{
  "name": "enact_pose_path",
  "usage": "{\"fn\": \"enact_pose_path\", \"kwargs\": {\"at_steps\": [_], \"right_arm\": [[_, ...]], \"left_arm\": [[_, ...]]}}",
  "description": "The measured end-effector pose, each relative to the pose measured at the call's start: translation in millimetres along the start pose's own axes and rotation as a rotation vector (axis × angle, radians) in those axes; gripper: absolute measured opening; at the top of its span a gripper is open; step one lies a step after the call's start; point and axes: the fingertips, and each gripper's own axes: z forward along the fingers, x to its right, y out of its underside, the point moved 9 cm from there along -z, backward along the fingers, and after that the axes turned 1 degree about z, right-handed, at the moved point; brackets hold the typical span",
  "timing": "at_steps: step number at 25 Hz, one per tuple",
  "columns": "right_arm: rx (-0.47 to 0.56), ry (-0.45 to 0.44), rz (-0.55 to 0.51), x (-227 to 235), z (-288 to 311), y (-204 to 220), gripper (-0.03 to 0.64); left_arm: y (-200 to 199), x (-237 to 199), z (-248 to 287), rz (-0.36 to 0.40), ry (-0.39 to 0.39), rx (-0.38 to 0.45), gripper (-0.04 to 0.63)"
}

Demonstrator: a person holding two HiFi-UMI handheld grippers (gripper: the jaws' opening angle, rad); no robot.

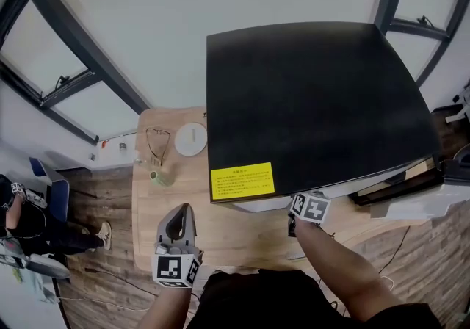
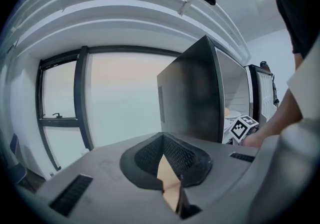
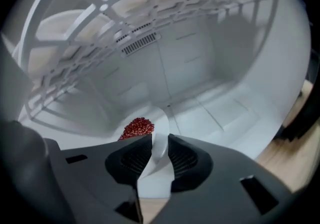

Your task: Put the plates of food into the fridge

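Observation:
A black mini fridge (image 1: 308, 100) stands on a wooden table (image 1: 242, 236). My right gripper (image 1: 310, 208) reaches into its open front, where the fridge's top hides the jaws in the head view. The right gripper view shows a white plate (image 3: 161, 116) with a heap of red food (image 3: 137, 127) resting on the fridge's white floor (image 3: 220, 113). My right gripper (image 3: 159, 140) is open, and the plate's near rim lies in the gap between its pads. My left gripper (image 1: 178, 211) hovers over the table left of the fridge (image 2: 192, 98), shut and empty (image 2: 162, 140).
A wire shelf (image 3: 125, 28) spans the fridge above the plate, with pale plates on it. A small white dish (image 1: 190, 139), glasses (image 1: 156, 140) and a green cup (image 1: 161, 177) sit at the table's far left. The open fridge door (image 1: 422, 203) juts out right. A person (image 1: 29, 228) sits at far left.

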Motion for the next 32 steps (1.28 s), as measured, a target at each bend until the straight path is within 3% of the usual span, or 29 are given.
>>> {"fn": "enact_pose_path", "kwargs": {"at_steps": [6,11,13,18,24,27,32], "right_arm": [[-0.006,0.133,-0.274,7,6,-1,0.141],[0.052,0.132,-0.321,11,-6,-5,0.14],[0.089,0.098,-0.345,9,-17,-6,0.14],[0.204,-0.127,-0.442,5,-58,1,0.137],[0.336,-0.235,-0.508,4,-128,-10,0.075],[0.367,-0.249,-0.55,1,-157,-21,0.022],[0.399,-0.189,-0.546,3,-179,-35,0.02]], "left_arm": [[-5,6,6,0.017,0.034,0.009,0.003],[-6,8,10,0.013,0.049,0.016,0.003],[-7,10,13,0.01,0.06,0.022,0.003],[-3,24,18,0.02,0.113,0.02,0.003],[-2,32,20,0.007,0.149,0.018,0.003],[-6,35,21,0.012,0.161,0.033,0.003],[-5,33,20,0.001,0.148,0.048,0.003]]}}
